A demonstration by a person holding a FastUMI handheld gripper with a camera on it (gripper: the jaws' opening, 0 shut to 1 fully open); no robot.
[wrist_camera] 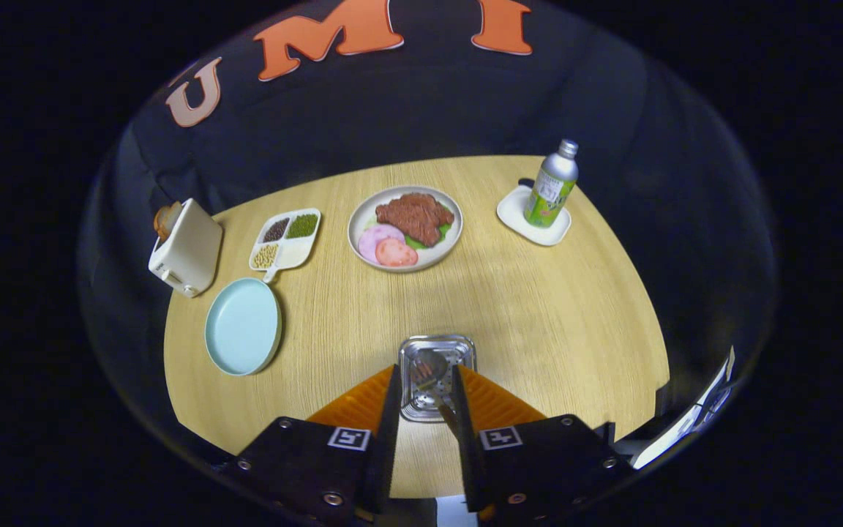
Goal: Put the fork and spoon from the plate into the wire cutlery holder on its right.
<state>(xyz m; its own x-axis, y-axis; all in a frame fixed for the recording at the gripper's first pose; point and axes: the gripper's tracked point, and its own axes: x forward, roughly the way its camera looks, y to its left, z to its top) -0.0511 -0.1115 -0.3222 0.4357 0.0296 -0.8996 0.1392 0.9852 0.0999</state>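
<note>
– Starting with the biggest: round wooden table (538, 315), then gripper (425, 410) low over its near edge.

– And fingers (363, 402)?

– Standing apart with a narrow gap, not pressing on anything. Reaching to both sides of the holder (465, 348), a small square wire one just ahead of them.

– Going on by size?

– Blue plate (242, 326) well left of the holder. Beyond it, white toaster (187, 249) at the far left edge. Dish (405, 228) with meat and pink slices at the middle, far beyond the fingers. Split tray (286, 240) with beans between toaster and dish. Silver and green bottle (552, 184) upright on a white coaster (520, 216), far right.

– And the cutlery?

– Down in the holder, well apart from the plate. Spoon (430, 362) with its bowl up, fork (416, 382) just beside it. Brown handle (448, 419) slanting back between the fingers, close by the right one; hard to tell if touching, or belonging to which of the two.
</note>
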